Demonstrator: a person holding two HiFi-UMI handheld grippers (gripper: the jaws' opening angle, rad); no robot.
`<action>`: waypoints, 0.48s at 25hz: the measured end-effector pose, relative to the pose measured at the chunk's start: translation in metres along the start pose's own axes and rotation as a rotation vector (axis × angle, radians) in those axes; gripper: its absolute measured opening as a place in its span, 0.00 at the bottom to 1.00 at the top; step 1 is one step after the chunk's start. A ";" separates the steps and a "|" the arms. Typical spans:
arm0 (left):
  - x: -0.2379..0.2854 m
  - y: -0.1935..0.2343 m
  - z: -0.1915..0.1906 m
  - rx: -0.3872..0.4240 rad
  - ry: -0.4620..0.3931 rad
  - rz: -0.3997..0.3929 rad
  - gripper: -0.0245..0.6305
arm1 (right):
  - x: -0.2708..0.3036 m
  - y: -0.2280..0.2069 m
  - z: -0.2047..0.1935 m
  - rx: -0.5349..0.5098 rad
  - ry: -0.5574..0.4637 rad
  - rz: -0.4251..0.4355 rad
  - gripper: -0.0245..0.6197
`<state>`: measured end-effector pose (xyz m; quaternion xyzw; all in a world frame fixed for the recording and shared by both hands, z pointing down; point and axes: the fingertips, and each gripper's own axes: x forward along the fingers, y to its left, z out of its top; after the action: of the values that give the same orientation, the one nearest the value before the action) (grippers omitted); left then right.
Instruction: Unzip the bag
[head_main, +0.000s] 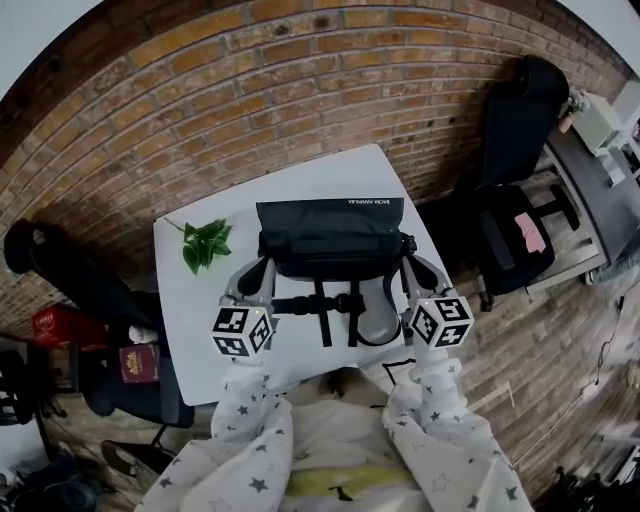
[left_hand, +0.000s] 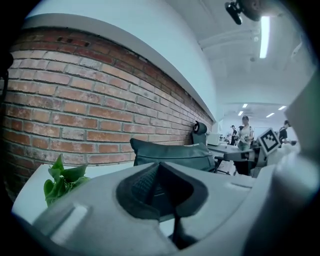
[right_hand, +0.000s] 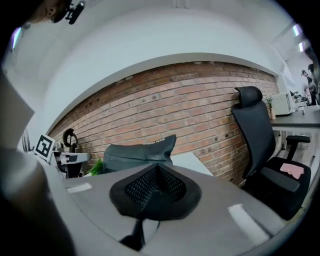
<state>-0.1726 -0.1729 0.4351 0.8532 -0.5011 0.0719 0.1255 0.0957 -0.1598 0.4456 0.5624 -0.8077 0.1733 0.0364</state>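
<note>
Left gripper (head_main: 260, 272) and right gripper (head_main: 416, 266): both pressed together with nothing between the pads, sitting just beside the bag's two near corners. Neither is on the bag.

Black sling bag (head_main: 330, 237) lies mid-table on the white table (head_main: 320, 170), with its strap and buckle (head_main: 343, 302) trailing toward the person. A green leaf sprig (head_main: 205, 243) lies to its left, apart from it.

Handling: soft fabric, probably light. I expect it to slide and buckle on the smooth tabletop if the zip is pulled one-handed. One gripper should pinch the fabric or a strap root at the zip's closed end, and the other the pull tab, which is small and likely slippery.

I can't make out the zip line or the pull in any view; it is possibly along the top edge.

Contents: the bag is shut and nothing inside shows. It holds some bulk, so it may be part-filled.
</note>
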 end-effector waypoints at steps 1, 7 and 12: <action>-0.003 -0.002 0.002 0.001 -0.003 0.003 0.04 | -0.001 0.004 0.006 -0.003 -0.018 0.015 0.05; -0.017 0.000 0.020 0.002 -0.056 0.029 0.04 | -0.005 0.020 0.037 -0.023 -0.091 0.073 0.05; -0.031 0.002 0.036 0.016 -0.094 0.055 0.04 | -0.012 0.026 0.062 -0.007 -0.170 0.085 0.05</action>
<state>-0.1897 -0.1582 0.3932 0.8425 -0.5292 0.0394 0.0928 0.0852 -0.1608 0.3780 0.5403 -0.8315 0.1235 -0.0376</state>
